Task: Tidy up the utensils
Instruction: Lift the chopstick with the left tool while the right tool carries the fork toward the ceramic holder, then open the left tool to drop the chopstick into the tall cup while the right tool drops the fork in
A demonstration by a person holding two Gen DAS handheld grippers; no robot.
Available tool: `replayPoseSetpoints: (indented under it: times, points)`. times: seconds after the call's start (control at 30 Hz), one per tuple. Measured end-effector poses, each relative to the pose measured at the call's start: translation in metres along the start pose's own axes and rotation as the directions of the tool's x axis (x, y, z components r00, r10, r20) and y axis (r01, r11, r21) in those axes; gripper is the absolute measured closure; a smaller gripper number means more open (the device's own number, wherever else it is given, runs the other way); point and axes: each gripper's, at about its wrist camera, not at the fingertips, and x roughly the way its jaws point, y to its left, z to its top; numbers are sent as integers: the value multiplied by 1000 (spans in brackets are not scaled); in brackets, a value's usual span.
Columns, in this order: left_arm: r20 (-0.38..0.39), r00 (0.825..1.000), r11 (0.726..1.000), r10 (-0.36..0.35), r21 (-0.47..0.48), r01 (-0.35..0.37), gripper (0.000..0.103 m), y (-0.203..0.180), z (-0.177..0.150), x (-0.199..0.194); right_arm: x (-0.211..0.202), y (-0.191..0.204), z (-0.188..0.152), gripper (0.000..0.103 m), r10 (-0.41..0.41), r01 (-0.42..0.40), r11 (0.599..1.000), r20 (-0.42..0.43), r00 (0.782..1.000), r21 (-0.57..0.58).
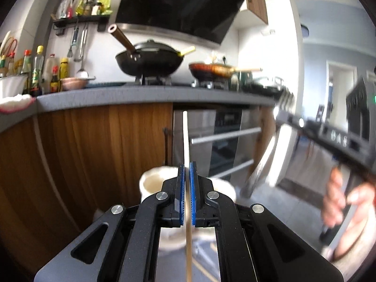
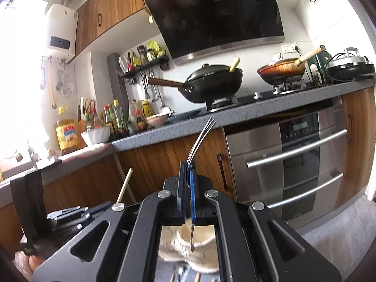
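Observation:
My left gripper [image 1: 187, 164] is shut on a pale wooden chopstick [image 1: 185, 138] that stands upright between the blue pads. A cream ceramic holder [image 1: 152, 183] sits just below and behind the fingers. My right gripper [image 2: 188, 163] is shut on a metal fork [image 2: 201, 138], tines up, handle end hanging down over the cream holder [image 2: 199, 239]. The right gripper with the fork [image 1: 285, 98] shows blurred at the right of the left wrist view. The chopstick [image 2: 124, 184] and left gripper show at the lower left of the right wrist view.
A grey countertop [image 2: 258, 108] carries a black wok [image 2: 211, 82], a brown pan [image 2: 282, 70], sauce bottles [image 2: 117, 117] and a white bowl [image 2: 95, 135]. Below are wooden cabinets and a steel oven [image 2: 293, 159]. More utensils lie below the holder [image 2: 181, 275].

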Motion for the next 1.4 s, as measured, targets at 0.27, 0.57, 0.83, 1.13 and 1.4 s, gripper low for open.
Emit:
replayPoseSetpoints:
  times: [0.27,0.57,0.83,1.13,1.4]
  points:
    - [91,995,998,32,-66,-26,98,24,42,53,30,-16,-12,101,-10,10,1000,-33,999,12]
    - [111,989,991,96,-104,-85,98,34,41,108,59,-37,-36,101,-24,29,999,-118,993,44]
    - [59,992,986,108,-137,-99,98,48,4,102,78,-45,-54,101,-7,21,998,-203,979,66]
    - [12,991,980,131,-153,-128,98,57,-32,77,85,-43,-64,101,-51,60,998,-235,971,32]
    - [-29,986,982,162,-96,-164,98,50,-40,77,89,-42,-69,101,-71,78,997,-252,965,16]
